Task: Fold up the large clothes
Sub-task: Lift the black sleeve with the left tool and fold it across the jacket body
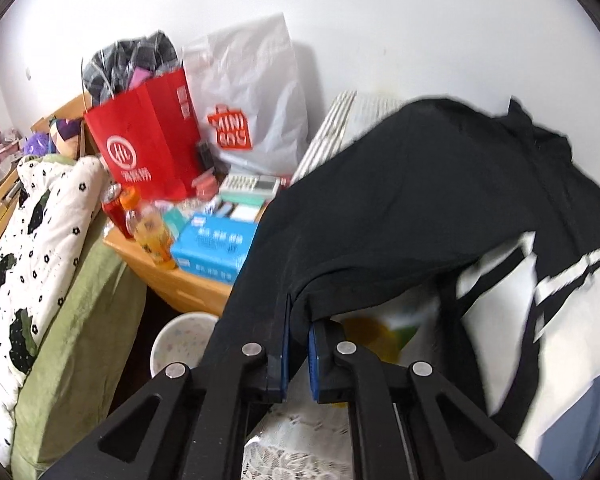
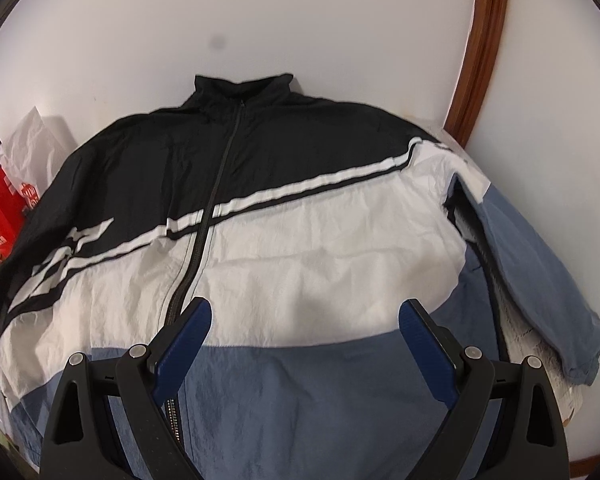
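Left sleeve pinched, first fold of the track jacket (image 2: 284,240) under way.

Jacket lies front-up, zipped, on the bed. Left gripper (image 1: 299,350) fingers clamp the black sleeve (image 1: 400,208); right gripper (image 2: 304,344) fingers hover wide apart, empty, over the hem. Next, likely: carry sleeve across chest.

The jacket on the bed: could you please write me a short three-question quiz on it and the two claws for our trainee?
1. True or false: the left claw is shut on black fabric of the jacket.
2. The right claw is: A) shut on the collar; B) open above the jacket's front; C) holding the red bag.
3. Fill in: the jacket's zip is ____ up to the collar.

Key: 1 true, the sleeve is pinched between its pads. 2 B. 3 closed.
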`<action>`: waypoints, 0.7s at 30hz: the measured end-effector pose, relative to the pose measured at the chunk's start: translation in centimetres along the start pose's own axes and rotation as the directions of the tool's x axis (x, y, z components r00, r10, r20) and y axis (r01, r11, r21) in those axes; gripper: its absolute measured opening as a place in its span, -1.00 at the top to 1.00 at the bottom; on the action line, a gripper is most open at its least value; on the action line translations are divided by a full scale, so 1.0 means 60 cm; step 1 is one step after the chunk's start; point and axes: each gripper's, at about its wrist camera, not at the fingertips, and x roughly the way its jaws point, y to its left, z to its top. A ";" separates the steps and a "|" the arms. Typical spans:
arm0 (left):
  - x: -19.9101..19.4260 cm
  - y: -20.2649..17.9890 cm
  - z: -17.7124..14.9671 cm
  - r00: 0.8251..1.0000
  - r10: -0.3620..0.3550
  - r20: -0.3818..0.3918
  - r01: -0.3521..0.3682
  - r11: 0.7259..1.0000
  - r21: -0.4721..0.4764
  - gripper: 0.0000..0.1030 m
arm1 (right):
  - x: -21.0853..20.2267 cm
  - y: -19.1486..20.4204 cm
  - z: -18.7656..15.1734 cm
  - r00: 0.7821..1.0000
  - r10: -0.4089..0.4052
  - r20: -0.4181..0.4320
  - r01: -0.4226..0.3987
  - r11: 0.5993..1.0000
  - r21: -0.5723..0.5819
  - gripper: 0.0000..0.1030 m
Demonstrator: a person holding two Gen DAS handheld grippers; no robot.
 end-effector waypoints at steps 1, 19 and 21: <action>-0.008 -0.003 0.007 1.000 -0.007 0.013 0.007 1.000 -0.004 0.87 | -0.003 -0.003 0.003 1.000 0.003 0.008 -0.003 1.000 -0.002 -0.82; -0.099 -0.251 0.132 0.942 -0.299 0.153 0.269 0.944 0.190 0.88 | 0.004 -0.081 0.019 0.998 0.046 0.049 -0.047 0.999 0.012 -0.82; -0.098 -0.293 0.131 0.933 -0.332 0.141 0.296 0.928 0.224 0.88 | 0.011 -0.094 0.020 0.998 0.045 0.048 -0.045 0.999 0.018 -0.82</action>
